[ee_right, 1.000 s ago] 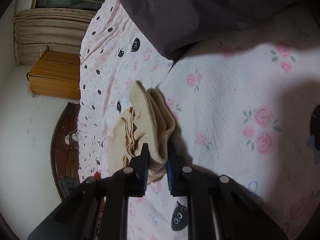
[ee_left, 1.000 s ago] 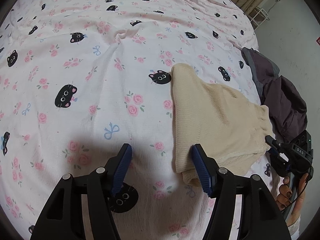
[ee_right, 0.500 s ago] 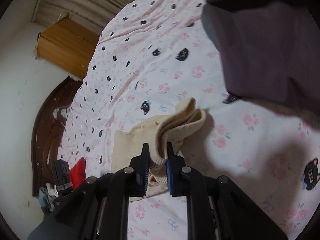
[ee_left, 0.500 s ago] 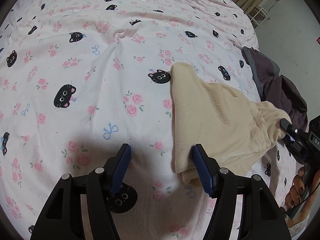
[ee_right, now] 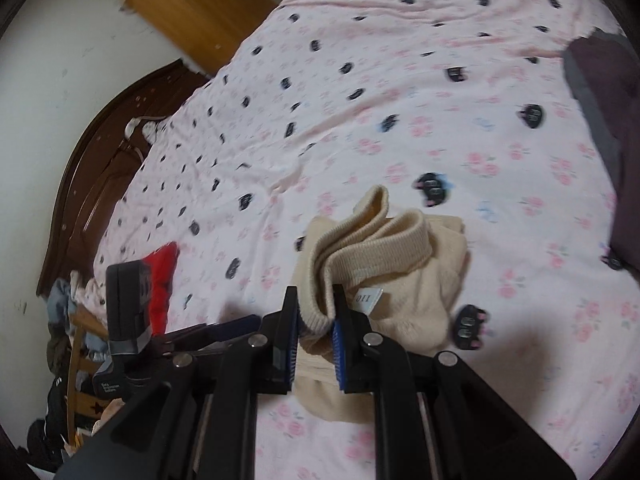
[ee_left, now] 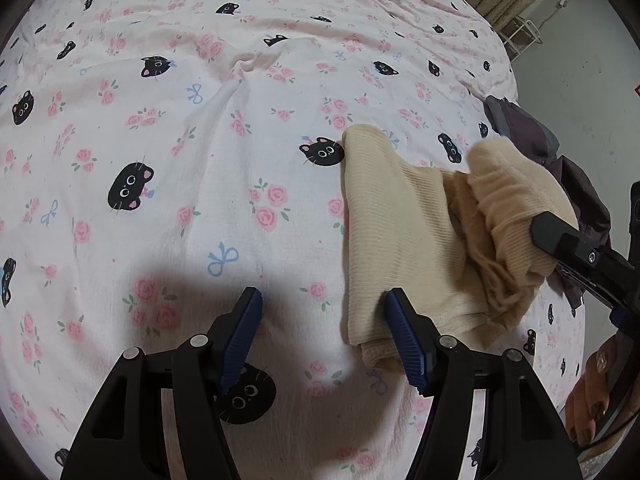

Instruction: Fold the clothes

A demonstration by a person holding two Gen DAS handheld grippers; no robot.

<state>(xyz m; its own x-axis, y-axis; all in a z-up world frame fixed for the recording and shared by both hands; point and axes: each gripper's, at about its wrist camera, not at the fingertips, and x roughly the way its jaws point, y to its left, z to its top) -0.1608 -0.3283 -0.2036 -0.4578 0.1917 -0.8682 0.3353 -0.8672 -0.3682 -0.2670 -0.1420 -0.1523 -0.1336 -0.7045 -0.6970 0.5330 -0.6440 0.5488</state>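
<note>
The left gripper (ee_left: pixel 322 326) hovers low over the bedsheet (ee_left: pixel 168 184) with its blue-padded jaws spread wide and nothing between them. Its right finger (ee_left: pixel 404 338) sits at the near edge of the cream knit garment (ee_left: pixel 392 248), which lies on the sheet to the right of the gripper's centre. The garment's left part lies flat on the sheet, while its right part is lifted and bunched, hanging over the flat part.

The right gripper (ee_right: pixel 314 334) is clamped narrowly on the garment's ribbed hem (ee_right: pixel 372 248), which stands up in folds above the jaws. A white tag (ee_right: pixel 366 298) printed with "110" pokes out just beside the right finger. In the left wrist view this gripper enters from the right edge, its black finger (ee_left: pixel 560 236) pressed against the raised cloth, with a hand (ee_left: pixel 592 396) visible below it.

A dark purple garment (ee_right: pixel 608 92) lies on the sheet beyond the cream one, near the bed's edge. A red item (ee_right: pixel 162 280) rests at the far side of the bed, by the dark wooden footboard (ee_right: pixel 92 184). A wooden cabinet (ee_right: pixel 200 8) stands against the wall.
</note>
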